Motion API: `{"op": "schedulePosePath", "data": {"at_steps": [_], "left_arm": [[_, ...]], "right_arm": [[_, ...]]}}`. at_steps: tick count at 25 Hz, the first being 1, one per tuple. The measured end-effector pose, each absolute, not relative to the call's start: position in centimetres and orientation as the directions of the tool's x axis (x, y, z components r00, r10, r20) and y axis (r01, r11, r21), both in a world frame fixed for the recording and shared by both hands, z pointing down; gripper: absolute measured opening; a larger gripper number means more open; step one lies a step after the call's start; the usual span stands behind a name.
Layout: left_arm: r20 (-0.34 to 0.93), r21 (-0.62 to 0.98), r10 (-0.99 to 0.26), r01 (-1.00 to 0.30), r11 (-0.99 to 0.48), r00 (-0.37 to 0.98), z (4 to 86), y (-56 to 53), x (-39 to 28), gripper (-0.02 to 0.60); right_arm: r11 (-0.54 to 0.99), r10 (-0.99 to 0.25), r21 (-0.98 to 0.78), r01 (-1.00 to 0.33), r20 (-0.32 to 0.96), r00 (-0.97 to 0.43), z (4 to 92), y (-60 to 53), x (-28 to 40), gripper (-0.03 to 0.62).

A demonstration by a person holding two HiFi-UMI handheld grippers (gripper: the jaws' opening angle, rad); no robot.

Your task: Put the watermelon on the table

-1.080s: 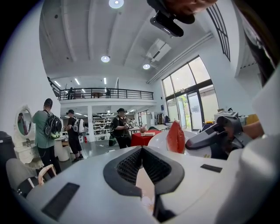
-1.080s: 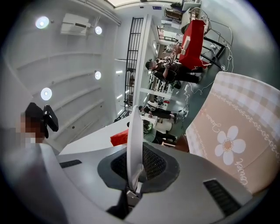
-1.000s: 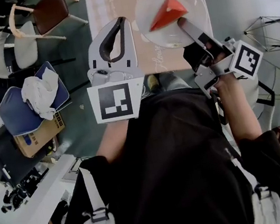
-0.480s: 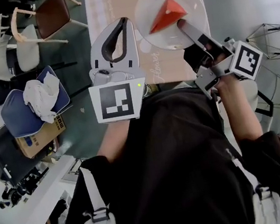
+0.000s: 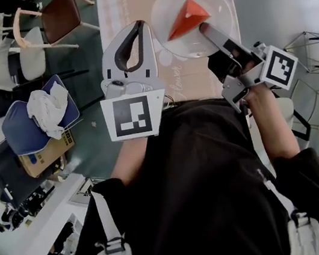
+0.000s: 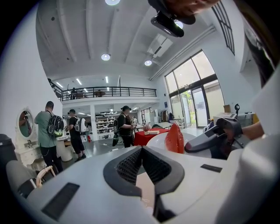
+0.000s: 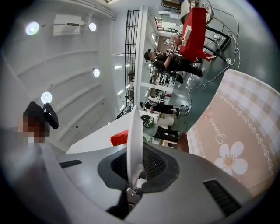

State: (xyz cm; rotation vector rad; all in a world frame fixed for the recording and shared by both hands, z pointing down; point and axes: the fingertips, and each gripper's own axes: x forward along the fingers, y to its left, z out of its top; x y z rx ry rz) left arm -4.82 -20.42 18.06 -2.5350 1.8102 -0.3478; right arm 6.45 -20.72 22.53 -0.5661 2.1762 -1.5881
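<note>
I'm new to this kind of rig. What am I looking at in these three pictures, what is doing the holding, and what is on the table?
There is no robot here. A person holds a hand tool with two fingers in each hand. The head view comes from a camera on the person's head, looking down over their body. The other two views come from a camera riding on each tool, looking along its fingers. The right gripper is shut on the rim of a white plate. The plate carries a red watermelon wedge over the table, which has a pink checked cloth. Whether the plate already rests on the table I cannot tell. The left gripper is shut and empty, beside the plate.
</note>
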Motion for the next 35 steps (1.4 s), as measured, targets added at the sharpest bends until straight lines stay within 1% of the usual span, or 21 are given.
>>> {"op": "schedulePosePath", "data": {"at_steps": [16, 27, 35], "left_arm": [[0.212, -0.138, -0.939, -0.943, -0.303, 0.271, 19.8, -23.4, -5.5, 0.011], [0.244, -0.121, -0.942, -0.956, -0.266, 0.232, 21.3, -23.2, -7.0, 0.011], [0.260, -0.091, -0.934, -0.957, -0.275, 0.244, 23.2, -22.9, -8.4, 0.011]], "right_arm": [[0.247, -0.482, -0.966, -0.077, -0.054, -0.875, 24.6, -23.7, 5.9, 0.020], [0.222, -0.440, -0.971, -0.085, -0.023, -0.898, 26.6, -23.9, 4.7, 0.020], [0.214, -0.441, -0.972, -0.094, -0.010, -0.898, 28.2, -24.0, 3.6, 0.020]]}}
